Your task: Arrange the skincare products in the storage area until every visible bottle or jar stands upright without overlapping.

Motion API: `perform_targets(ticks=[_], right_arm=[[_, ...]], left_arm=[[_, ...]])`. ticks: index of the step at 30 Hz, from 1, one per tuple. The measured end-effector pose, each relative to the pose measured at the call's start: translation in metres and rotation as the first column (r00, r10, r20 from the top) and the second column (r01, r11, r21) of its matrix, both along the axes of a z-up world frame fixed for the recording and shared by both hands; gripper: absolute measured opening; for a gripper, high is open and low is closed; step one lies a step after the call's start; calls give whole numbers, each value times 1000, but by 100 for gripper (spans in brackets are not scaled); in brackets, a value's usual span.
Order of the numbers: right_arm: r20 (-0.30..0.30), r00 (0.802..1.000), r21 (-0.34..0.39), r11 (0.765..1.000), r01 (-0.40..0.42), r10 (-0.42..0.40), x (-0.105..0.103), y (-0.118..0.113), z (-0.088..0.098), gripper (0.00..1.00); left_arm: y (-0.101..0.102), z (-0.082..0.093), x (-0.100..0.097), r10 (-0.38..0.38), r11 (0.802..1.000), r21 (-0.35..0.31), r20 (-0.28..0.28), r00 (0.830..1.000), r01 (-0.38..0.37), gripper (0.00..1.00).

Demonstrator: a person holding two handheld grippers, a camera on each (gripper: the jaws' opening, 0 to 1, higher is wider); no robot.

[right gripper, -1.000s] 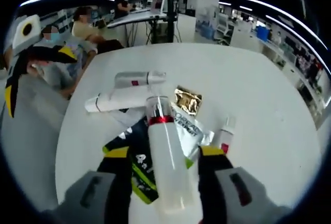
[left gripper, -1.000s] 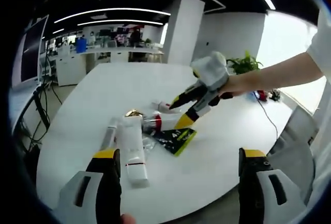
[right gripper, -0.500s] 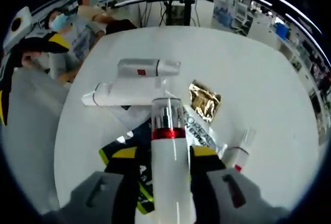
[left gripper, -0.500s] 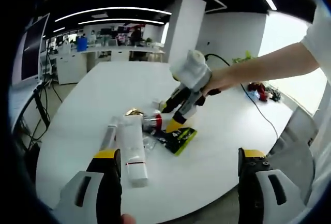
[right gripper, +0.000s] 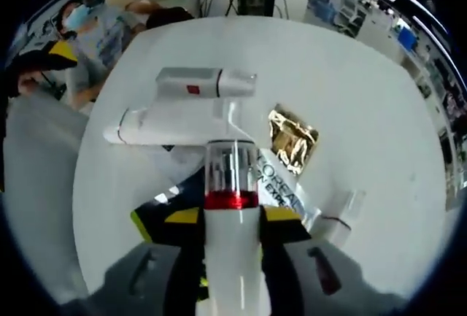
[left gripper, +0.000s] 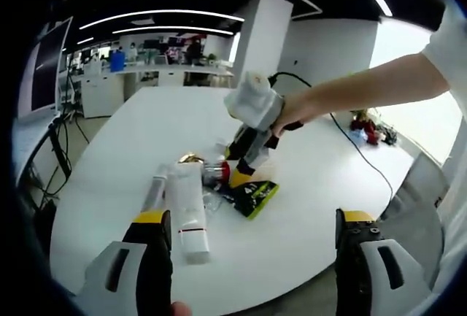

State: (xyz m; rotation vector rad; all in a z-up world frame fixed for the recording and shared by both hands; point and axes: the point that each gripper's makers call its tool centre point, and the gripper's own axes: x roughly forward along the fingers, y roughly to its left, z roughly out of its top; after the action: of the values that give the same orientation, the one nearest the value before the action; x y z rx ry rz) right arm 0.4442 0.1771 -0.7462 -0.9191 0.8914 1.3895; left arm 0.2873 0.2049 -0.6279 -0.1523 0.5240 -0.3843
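The right gripper (right gripper: 230, 217) has come down over the pile and its jaws now clamp the white bottle (right gripper: 232, 257), clear cap pointing ahead – a grasp made, so standing it up looks next. Beyond the cap lie two tubes (right gripper: 171, 122); right of it, a gold sachet (right gripper: 293, 139). The left gripper (left gripper: 252, 221) waits with jaws spread, holding nothing – the pile sits ahead of it.

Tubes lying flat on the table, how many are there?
2: a silver tube farthest from the right gripper, and a long white tube just before it. More may hide beneath the gripper.
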Motion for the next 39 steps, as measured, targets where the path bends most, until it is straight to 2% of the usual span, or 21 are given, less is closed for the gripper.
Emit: perform_targets(ticks=[4, 10, 18, 23, 27, 30, 33, 39], right_arm=[[7, 1000, -19, 1000, -21, 21, -1, -2, 0, 30], [18, 1000, -26, 1000, -10, 10, 0, -4, 1, 29], [-19, 1000, 1, 1000, -11, 11, -8, -13, 8, 28], [-14, 1000, 49, 999, 8, -7, -10, -20, 22, 28], [-34, 999, 118, 992, 39, -35, -15, -32, 39, 28], [-49, 996, 179, 980, 84, -76, -16, -44, 50, 28], [-53, 995, 228, 970, 89, -79, -18, -56, 57, 28], [-68, 989, 279, 950, 144, -130, -18, -82, 66, 28]], left_arm=[[0, 0, 0, 0, 1000, 1, -2, 1000, 0, 91], [1, -1, 0, 4, 1000, -3, -5, 1000, -4, 91], [1, -1, 1, 9, 1000, -3, -2, 1000, -9, 90], [1, 0, 0, 8, 1000, -1, 0, 1000, -8, 90], [1, 0, 1, 10, 1000, -3, 2, 1000, -10, 90], [1, 0, 0, 6, 1000, -1, 3, 1000, -6, 90], [-1, 1, 0, 0, 1000, 3, 4, 1000, 0, 90], [-1, 0, 0, -5, 1000, 4, 1, 1000, 5, 90]])
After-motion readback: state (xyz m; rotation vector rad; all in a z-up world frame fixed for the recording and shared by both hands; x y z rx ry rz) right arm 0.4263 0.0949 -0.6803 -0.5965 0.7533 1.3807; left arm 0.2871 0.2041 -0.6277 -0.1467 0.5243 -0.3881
